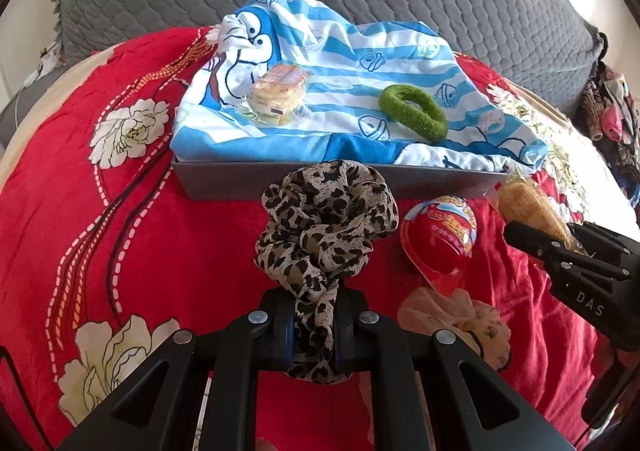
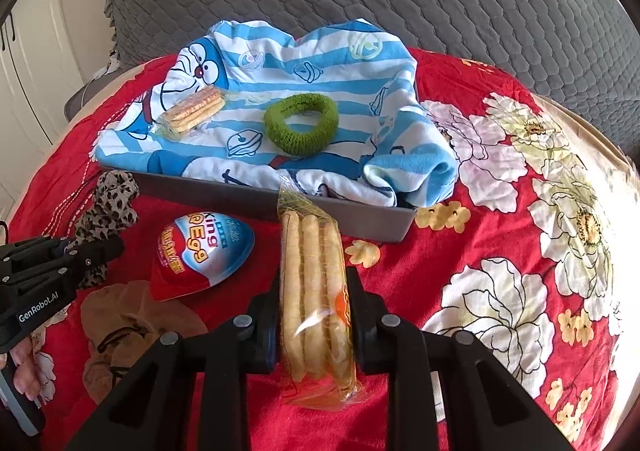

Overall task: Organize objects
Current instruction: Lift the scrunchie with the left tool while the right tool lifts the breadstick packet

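Status, L to R. Done: biscuit pack (image 1: 276, 94) and green ring (image 1: 413, 115) lie on the towel (image 1: 320, 51) in the grey tray (image 1: 240, 181). Left claw (image 1: 313, 325) clamps leopard scrunchie (image 1: 326, 211); right claw (image 2: 316, 325) clamps wafer pack (image 2: 314, 291), both at tray's near edge. Left on bed (image 1: 100, 211): egg toy (image 1: 440, 243), beige scrunchie (image 1: 460, 315).

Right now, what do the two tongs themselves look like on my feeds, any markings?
Both are matte black plastic with angular, cut-out linkage arms and round silver pivot pins. The left tongs carry a white "GenRobot.AI" label on the side, with a grey handle part below. The right tongs show white "DAS" lettering and small pale screw heads. No sleeves show.
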`<state>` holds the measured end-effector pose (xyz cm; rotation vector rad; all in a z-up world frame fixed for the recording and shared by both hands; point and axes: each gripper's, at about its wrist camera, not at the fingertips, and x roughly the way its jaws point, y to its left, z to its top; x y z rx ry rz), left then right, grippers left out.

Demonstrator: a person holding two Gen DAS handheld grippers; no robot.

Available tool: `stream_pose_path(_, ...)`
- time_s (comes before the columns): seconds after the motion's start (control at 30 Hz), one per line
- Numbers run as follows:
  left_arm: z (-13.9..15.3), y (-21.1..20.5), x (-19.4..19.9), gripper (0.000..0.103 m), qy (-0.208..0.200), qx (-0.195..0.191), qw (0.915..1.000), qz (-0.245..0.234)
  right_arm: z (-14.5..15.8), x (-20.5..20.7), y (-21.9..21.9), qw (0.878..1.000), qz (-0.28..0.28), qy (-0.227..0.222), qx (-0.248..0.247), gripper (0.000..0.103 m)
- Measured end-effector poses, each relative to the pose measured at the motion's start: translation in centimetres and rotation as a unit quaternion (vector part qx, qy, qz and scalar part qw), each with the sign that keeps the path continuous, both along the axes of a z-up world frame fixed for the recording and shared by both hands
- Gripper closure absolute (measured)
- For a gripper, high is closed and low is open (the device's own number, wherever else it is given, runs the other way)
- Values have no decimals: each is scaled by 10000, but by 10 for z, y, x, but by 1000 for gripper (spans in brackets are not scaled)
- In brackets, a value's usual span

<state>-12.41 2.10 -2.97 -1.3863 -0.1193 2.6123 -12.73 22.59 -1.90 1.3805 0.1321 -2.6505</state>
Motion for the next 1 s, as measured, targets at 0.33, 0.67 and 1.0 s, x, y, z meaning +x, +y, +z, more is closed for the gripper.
stream_pose_path(0.33, 9, 5, 15, 90, -2, -86, 10000, -8, 14, 16, -4, 10000, 66, 20, -44, 76)
stream_pose_path(0.67, 24, 9, 28, 90, 135, -77, 9999, -46, 31, 36, -11, 9997, 125, 170, -89, 76)
stream_pose_path(1.0, 28, 12, 35, 90, 166, -77, 9998, -74, 36, 43, -12, 9997, 70, 194, -88, 76)
